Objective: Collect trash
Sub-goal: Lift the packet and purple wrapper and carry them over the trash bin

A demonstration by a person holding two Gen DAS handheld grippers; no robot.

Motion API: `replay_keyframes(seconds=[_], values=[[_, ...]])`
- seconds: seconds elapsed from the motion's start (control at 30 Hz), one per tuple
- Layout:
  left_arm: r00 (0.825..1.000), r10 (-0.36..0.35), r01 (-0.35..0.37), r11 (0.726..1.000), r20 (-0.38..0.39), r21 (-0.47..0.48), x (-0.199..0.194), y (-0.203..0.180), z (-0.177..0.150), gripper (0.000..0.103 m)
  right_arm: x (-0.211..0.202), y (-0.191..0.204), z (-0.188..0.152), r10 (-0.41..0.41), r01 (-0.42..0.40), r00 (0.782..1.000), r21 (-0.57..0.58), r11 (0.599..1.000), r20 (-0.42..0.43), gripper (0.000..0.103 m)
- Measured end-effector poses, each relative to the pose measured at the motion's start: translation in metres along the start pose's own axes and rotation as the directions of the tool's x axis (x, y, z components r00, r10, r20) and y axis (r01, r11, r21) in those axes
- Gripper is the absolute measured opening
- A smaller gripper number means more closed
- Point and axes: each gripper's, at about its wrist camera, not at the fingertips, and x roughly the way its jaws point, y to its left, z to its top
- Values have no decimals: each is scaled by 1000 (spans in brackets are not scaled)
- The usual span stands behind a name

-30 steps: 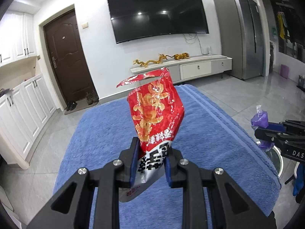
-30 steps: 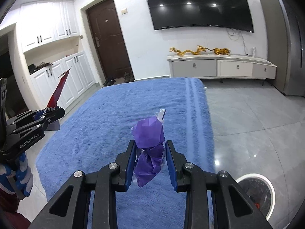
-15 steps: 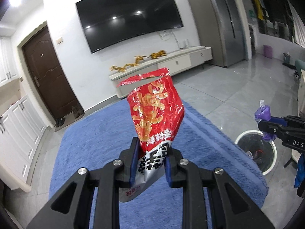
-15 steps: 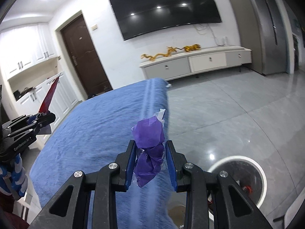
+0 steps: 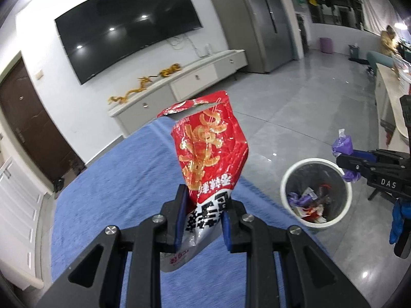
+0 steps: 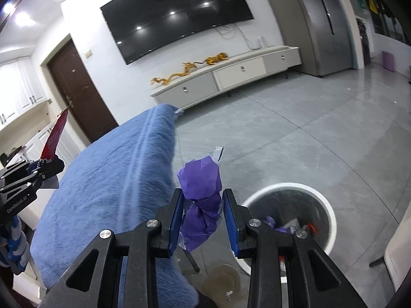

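My left gripper (image 5: pixel 203 218) is shut on a red snack wrapper (image 5: pixel 209 151) that stands upright over the blue-covered table (image 5: pixel 123 179). In the right wrist view my right gripper (image 6: pixel 204 217) is shut on a crumpled purple wrapper (image 6: pixel 200 177), held just left of a white trash bin (image 6: pixel 290 220) on the floor. The bin (image 5: pixel 316 195) holds several scraps of trash. From the left wrist view, the right gripper (image 5: pixel 344 161) with the purple wrapper (image 5: pixel 343 145) hangs over the bin's right rim. The left gripper (image 6: pixel 48 166) shows at the left edge of the right wrist view, holding the red wrapper (image 6: pixel 55 136).
A grey tiled floor (image 6: pixel 295 133) spreads to the right of the table. A low white TV cabinet (image 6: pixel 231 74) and a wall TV (image 6: pixel 177 15) stand at the back, a brown door (image 6: pixel 77 89) to the left. A person (image 5: pixel 389 41) is at the far right.
Both grippers swung right, off the blue table toward the bin, rolling as they went. The bin now shows close in both views. Each gripper kept its grip.
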Motion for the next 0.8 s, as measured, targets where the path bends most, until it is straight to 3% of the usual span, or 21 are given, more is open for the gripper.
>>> replay_keyframes(seconds=[0.23, 0.37, 0.47, 0.6, 0.7, 0.8], values=[[993, -108, 111, 991, -49, 76, 27, -46, 11, 23, -4, -38, -12, -55, 57, 998, 86, 995, -23, 29], [971, -204, 216, 972, -123, 92, 54, -75, 21, 23, 2, -57, -17, -78, 83, 996, 112, 990, -52, 29], [938, -288, 306, 949, -195, 71, 81, -95, 28, 23, 13, -73, -22, -105, 115, 990, 118, 986, -91, 29], [877, -390, 413, 910, -280, 29, 116, -120, 38, 23, 30, -93, -27, -131, 151, 982, 143, 978, -137, 29], [827, -456, 475, 880, -328, -23, 140, -136, 47, 23, 43, -105, -28, -158, 184, 972, 148, 972, -171, 29], [795, -491, 506, 860, -356, -56, 159, -147, 54, 26, 55, -114, -30, -172, 204, 964, 150, 968, -202, 30]])
